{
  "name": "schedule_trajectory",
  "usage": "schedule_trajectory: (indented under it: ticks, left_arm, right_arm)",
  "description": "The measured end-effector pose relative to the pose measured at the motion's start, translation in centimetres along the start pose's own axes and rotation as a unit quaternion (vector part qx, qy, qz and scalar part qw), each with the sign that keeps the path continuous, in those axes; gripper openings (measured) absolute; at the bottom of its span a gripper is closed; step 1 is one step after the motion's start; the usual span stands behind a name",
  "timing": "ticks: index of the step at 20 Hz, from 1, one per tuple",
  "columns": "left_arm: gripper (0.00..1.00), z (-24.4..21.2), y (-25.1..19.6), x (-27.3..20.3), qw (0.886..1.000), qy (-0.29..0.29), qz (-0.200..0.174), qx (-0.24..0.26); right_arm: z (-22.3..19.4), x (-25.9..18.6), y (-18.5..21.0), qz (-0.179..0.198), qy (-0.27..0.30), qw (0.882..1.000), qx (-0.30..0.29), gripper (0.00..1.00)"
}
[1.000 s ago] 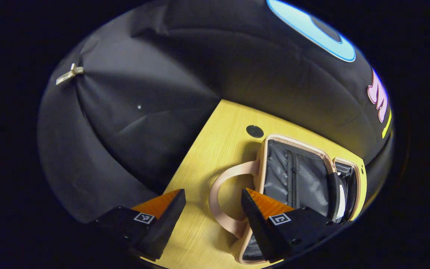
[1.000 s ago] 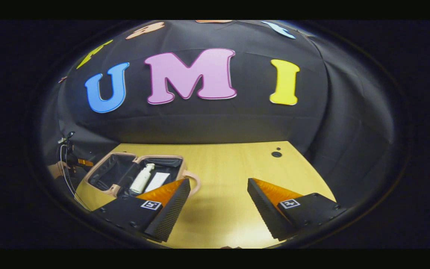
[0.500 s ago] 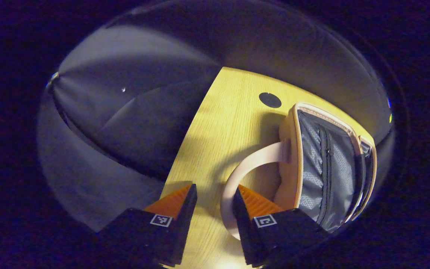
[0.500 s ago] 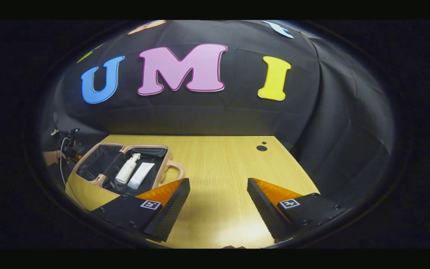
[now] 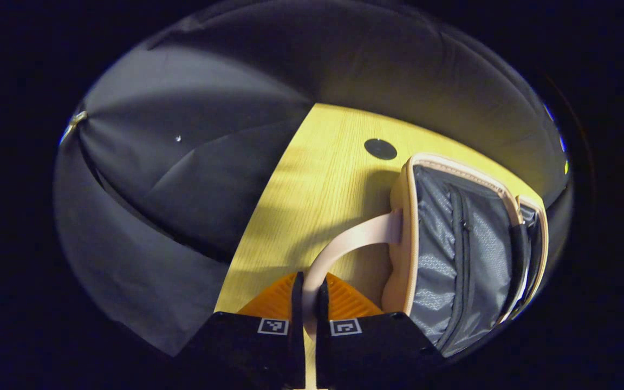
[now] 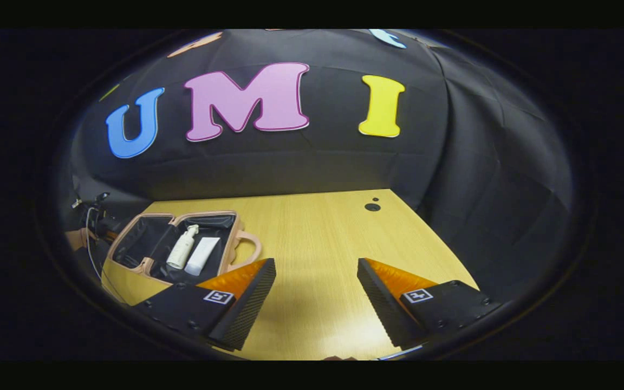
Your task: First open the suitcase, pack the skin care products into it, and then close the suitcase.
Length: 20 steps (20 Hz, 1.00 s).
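A slip is the main risk: the left tool [image 5: 306, 300] is pressed together on the thin looped handle [image 5: 344, 246] of the suitcase [image 5: 461, 249], and the strap is pinched only near the fingertips. If the handle is pulled sideways rather than up and over, it could be dragged out of the pinch, or the whole case could be slid along the worktop [image 5: 323, 179] toward its edge instead of one half being folded. The bottle [image 6: 181, 250] and the tube [image 6: 201, 257], seen lying side by side in the open half in the right gripper view, could be shifted or caught at the rim if the halves are brought together fast. A lid dropped from height could also spring back open.

In the left gripper view the handle arches from the case's pink side straight into the tool, and the grey lined interior stands just to the right of it, near the worktop's far corner. In the right gripper view the right tool [image 6: 316, 295] is spread wide with nothing between its fingers, held over the bare middle of the worktop, well apart from the suitcase [image 6: 149, 238] at the left edge.
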State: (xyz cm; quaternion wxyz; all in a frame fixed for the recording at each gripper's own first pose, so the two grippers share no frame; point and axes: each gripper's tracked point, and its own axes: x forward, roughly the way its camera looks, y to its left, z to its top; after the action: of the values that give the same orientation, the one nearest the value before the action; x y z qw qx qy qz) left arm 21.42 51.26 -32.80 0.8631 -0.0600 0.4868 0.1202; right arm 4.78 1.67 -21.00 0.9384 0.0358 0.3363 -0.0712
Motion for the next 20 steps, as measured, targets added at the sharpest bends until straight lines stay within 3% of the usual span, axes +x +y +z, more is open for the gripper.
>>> schedule_trajectory:
  ticks: [5, 13, 20]
  left_arm:
    - [0.13, 4.5, -1.6, -7.9, 0.997, -0.071, -0.004, 0.044]
    - [0.11, 9.7, -14.0, -23.1, 0.976, -0.183, -0.101, 0.062]
    - [0.11, 9.6, -27.5, -30.5, 0.948, -0.229, -0.211, 0.063]
  right_arm:
    - [0.1, -0.1, 0.4, 0.014, -0.005, 1.0, 0.001, 0.97]
    - [1.7, -1.4, 0.7, 0.038, -0.035, 0.998, 0.02, 0.97]
    - [2.7, -2.9, -2.7, 0.018, -0.057, 0.997, 0.049, 0.97]
